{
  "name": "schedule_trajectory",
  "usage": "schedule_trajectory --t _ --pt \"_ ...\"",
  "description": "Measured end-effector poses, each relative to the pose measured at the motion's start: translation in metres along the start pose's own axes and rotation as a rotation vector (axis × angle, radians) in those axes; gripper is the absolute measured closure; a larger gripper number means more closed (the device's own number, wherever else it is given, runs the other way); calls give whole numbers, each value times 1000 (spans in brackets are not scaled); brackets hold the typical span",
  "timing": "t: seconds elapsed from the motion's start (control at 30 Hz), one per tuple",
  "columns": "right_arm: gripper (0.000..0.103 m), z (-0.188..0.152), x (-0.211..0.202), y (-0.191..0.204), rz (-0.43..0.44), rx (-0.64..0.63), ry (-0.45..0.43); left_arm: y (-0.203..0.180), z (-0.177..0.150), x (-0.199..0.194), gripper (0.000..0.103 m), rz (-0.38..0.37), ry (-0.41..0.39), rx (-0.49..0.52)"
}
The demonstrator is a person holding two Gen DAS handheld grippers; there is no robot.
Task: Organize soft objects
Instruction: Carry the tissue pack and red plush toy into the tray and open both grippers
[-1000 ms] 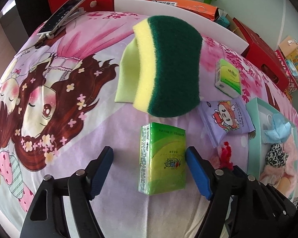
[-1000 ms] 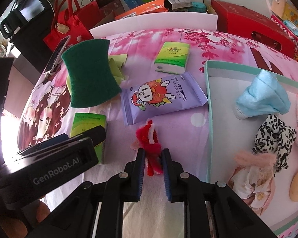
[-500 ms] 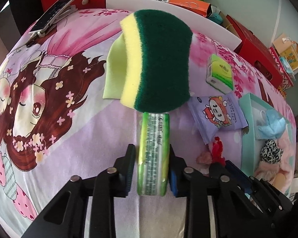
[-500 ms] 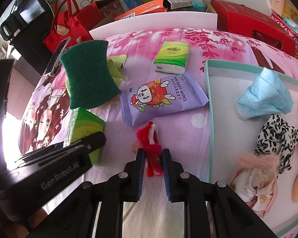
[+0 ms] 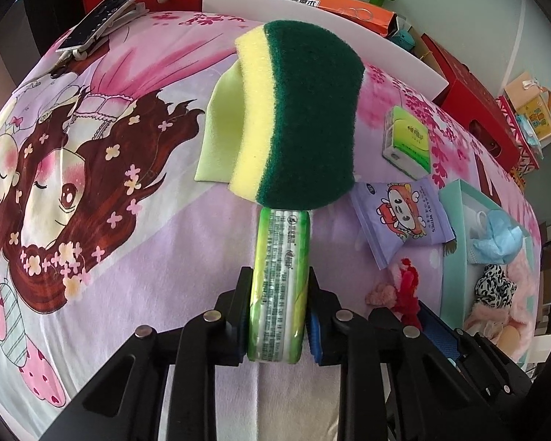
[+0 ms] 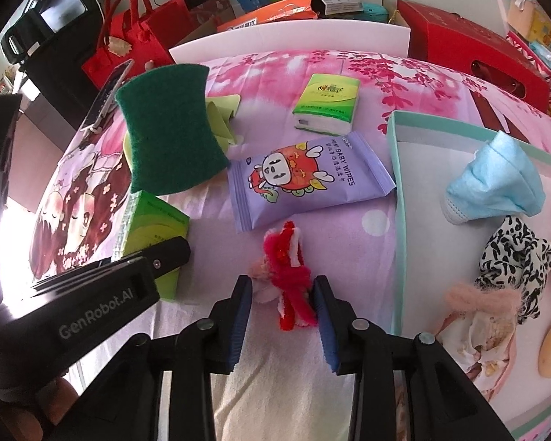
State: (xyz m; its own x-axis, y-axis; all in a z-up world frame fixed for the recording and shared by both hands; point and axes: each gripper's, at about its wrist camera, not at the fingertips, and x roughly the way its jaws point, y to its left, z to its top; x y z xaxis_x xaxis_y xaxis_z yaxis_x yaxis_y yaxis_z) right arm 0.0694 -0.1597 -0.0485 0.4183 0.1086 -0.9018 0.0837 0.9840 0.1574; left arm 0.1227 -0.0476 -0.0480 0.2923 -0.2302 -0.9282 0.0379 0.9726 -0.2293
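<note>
As left gripper (image 5: 278, 318) clamps tissue pack (image 5: 280, 286), right gripper (image 6: 283, 303) opening

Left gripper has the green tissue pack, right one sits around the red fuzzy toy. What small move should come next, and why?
Probably carry the tissue pack toward the teal box. The left gripper is shut on it, tilted up on edge, while the right gripper has just been opening and its pads stand clear of the red toy. The box already holds a mask and other soft things.
</note>
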Motion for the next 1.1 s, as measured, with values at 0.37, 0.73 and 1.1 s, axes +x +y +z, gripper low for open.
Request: schedule_trajectory --t 0.37,0.73,1.1 --pt "78 0 -3 0 -11 -17 -5 3 0 -5 80 3 -6 0" --pt "78 5 -32 -1 -6 -11 -84 9 1 -40 80 -22 -84 -6" --pt "78 5 -43 -8 -13 6 -102 9 -1 -55 80 -31 -107 0"
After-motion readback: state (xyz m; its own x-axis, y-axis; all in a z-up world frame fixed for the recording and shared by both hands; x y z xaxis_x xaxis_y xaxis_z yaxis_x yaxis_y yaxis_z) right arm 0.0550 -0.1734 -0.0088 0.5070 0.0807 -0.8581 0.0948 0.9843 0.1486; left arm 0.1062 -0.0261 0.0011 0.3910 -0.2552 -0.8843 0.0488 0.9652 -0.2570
